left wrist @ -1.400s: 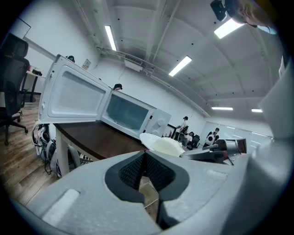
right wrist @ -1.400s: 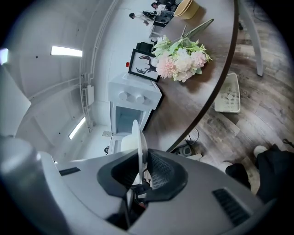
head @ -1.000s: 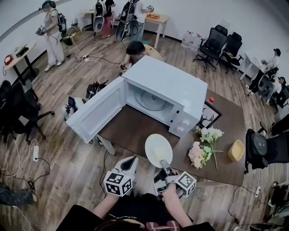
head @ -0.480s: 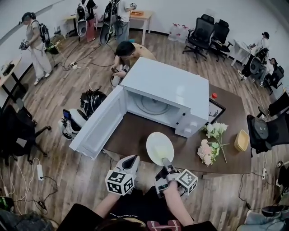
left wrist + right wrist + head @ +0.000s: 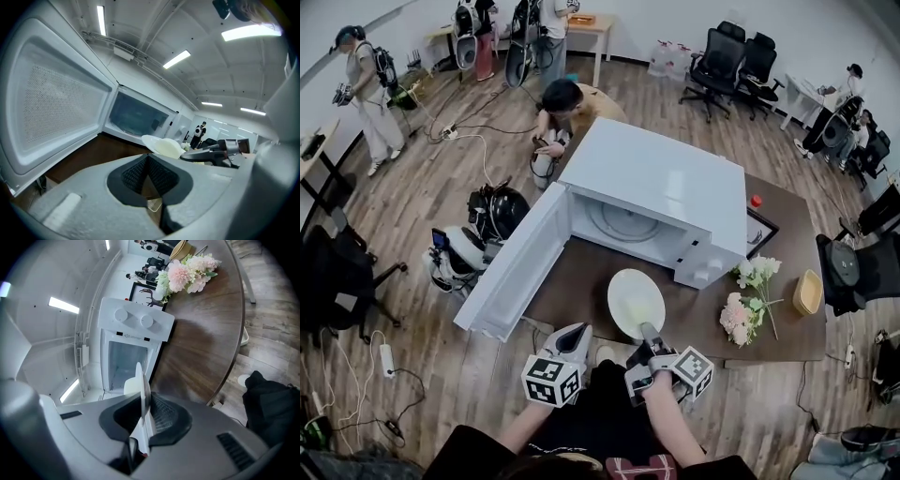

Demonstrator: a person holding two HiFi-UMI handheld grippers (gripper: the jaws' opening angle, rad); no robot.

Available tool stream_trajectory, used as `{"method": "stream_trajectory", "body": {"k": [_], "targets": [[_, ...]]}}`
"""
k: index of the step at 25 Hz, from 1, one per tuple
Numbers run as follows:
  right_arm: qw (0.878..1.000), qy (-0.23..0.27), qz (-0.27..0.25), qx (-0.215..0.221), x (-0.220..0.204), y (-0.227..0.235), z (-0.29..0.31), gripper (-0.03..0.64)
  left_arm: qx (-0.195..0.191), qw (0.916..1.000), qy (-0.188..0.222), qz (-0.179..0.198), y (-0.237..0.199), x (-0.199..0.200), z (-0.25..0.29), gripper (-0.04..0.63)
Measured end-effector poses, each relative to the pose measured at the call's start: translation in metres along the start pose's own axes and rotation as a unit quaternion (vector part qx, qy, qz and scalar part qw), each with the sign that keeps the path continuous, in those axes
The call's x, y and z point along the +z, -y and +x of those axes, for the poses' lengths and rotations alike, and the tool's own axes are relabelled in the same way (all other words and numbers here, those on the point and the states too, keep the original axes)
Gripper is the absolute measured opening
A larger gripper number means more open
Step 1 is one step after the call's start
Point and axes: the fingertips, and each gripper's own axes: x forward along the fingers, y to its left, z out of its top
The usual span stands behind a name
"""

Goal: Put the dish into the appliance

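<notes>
right gripper [image 5: 646, 334] clamps dish [image 5: 635, 300] by near rim | open microwave [image 5: 661, 183] just beyond, far-left | left gripper [image 5: 573, 335] closed, empty

On a dark wooden table [image 5: 581, 270]: a bunch of pink and white flowers [image 5: 748, 300], a yellow bowl [image 5: 809, 292] just beside them, a framed picture [image 5: 765, 232] (antlers show on it) and a small red object [image 5: 756, 200]. Beyond, on plank flooring [image 5: 412, 225], a crouching person [image 5: 564, 101]; black office chairs [image 5: 731, 61] stand by the far wall.
</notes>
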Motion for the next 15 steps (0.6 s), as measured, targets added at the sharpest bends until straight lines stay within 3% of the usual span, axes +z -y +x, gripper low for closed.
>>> {"method": "stream_trajectory", "body": {"k": [6,15], "targets": [[1.000,0.002,0.021,0.010,0.010,-0.008,0.028,0.052,0.007,1.0000,0.001,-0.004,-0.012,0.010,0.012,0.009],[1.000,-0.012,0.013,0.006,0.029,-0.022,0.075,0.054,0.031,0.9994,0.009,-0.010,-0.032,0.030,0.039,0.009]]}}
